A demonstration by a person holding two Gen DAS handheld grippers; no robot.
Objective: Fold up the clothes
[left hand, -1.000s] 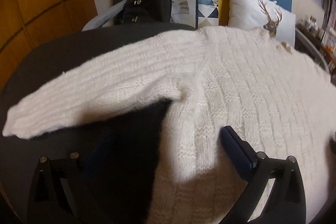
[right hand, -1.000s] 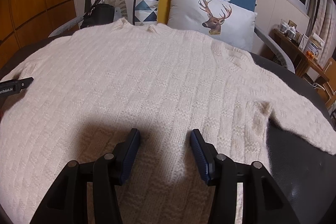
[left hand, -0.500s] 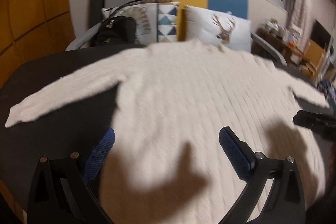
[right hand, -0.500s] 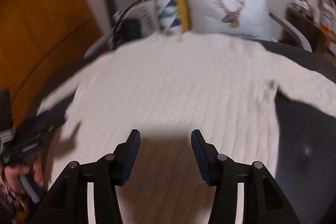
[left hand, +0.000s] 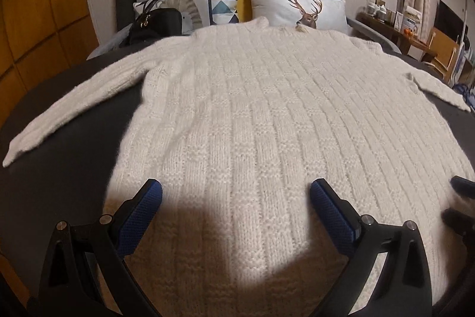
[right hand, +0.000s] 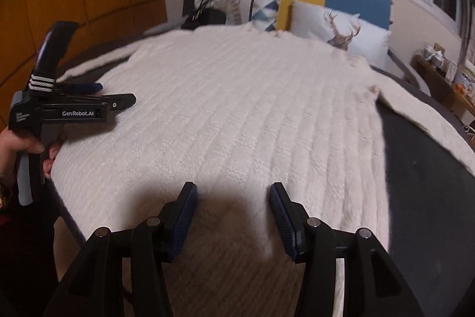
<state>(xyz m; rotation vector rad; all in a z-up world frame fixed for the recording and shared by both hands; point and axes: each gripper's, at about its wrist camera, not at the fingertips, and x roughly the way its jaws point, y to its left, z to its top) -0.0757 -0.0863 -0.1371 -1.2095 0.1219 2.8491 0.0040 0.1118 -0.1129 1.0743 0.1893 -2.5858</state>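
Right now the cream knit sweater (left hand: 252, 115) is lying flat, sleeves out, on the dark surface (left hand: 68, 162); I am hovering my left gripper (left hand: 236, 199) and right gripper (right hand: 233, 198) over its hem, fingers spread and pinching nothing.

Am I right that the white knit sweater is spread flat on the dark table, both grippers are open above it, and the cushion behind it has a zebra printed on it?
Not quite. The left wrist view shows a deer with antlers on the cushion, not a zebra. The rest holds: the white knit sweater lies flat on the dark table, and the left gripper and right gripper are open above it.
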